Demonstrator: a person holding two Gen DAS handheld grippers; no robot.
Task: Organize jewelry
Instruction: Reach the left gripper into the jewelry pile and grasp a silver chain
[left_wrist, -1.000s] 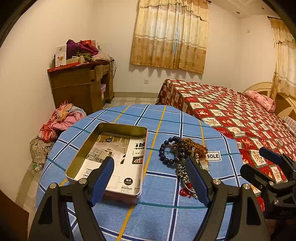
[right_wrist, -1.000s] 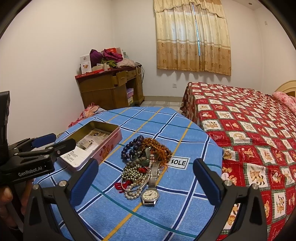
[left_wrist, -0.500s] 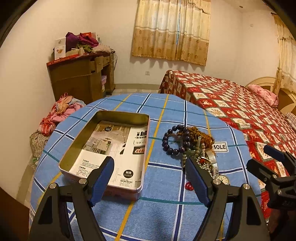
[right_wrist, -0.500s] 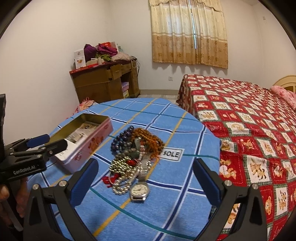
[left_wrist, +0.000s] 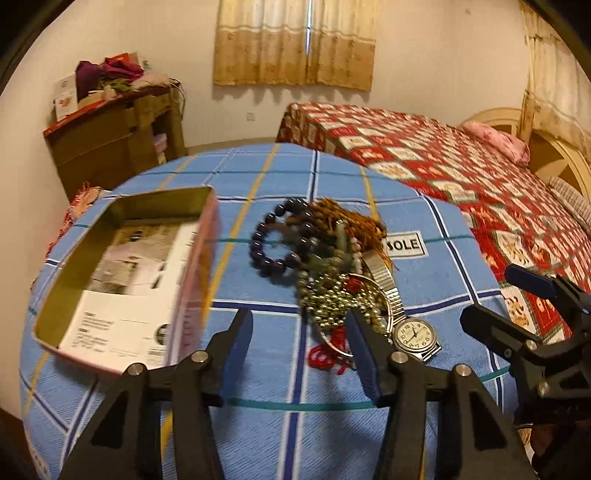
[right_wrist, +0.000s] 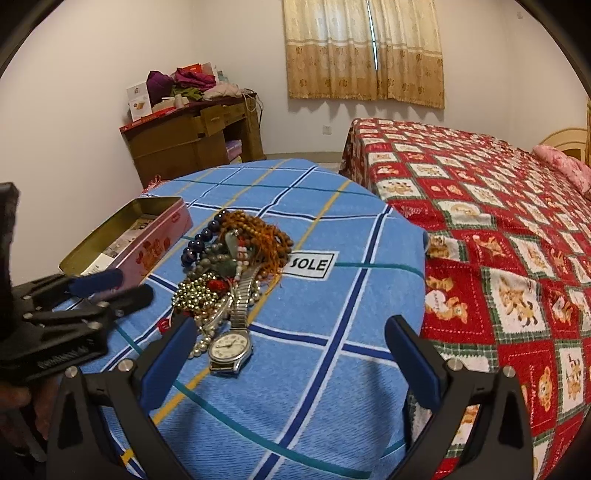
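A heap of jewelry (left_wrist: 325, 258) lies on the round table: a dark bead bracelet (left_wrist: 275, 240), brown beads (left_wrist: 351, 218), gold and pearl strands (left_wrist: 336, 299) and a silver wristwatch (left_wrist: 413, 334). An open tin box (left_wrist: 122, 280) lined with printed paper stands left of it. My left gripper (left_wrist: 299, 343) is open, its fingers narrowed, just short of the heap's near edge. My right gripper (right_wrist: 291, 360) is wide open around the near side of the watch (right_wrist: 229, 349). The heap (right_wrist: 232, 258) and the tin (right_wrist: 129, 236) show in the right wrist view.
The table carries a blue checked cloth (left_wrist: 295, 435) with a SOLE label (left_wrist: 404, 244). A bed with a red patterned cover (right_wrist: 498, 229) stands right of it. A cluttered wooden desk (right_wrist: 192, 136) is at the back left wall.
Both grippers have moved forward and down toward the jewelry heap. The left gripper has shifted right, away from the tin, and its fingers have closed partway.
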